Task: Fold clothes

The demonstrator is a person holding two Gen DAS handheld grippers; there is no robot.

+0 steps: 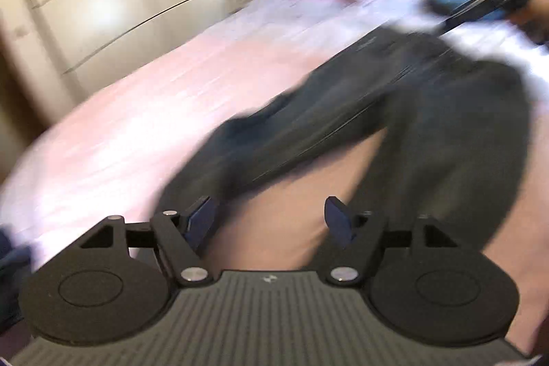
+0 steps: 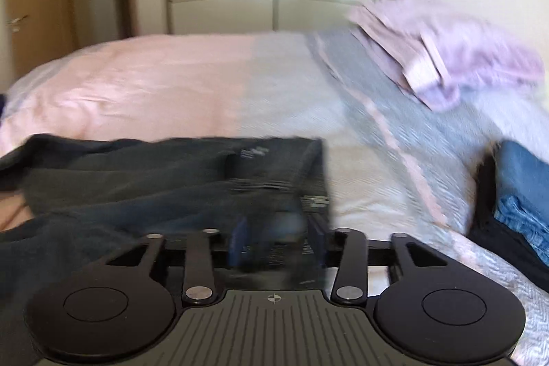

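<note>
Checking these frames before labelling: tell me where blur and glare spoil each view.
Left wrist view: motion blur smears the dark trousers and bedspread; window glare washes out the far bed. Right wrist view: milder blur, worst on the trousers' waistband between the gripper fingers.

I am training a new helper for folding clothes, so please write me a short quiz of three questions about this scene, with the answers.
1. True or false: the left gripper holds the dark trousers between its fingers.
2. Which garment lies at the right edge of the bed in the right wrist view? A) blue jeans B) a red towel C) a white shirt
3. What colour is the pile of cloth farther back on the bed?
Key: 1 false, the fingers stand open with only bare bed between them; 2 A; 3 lilac.
</note>
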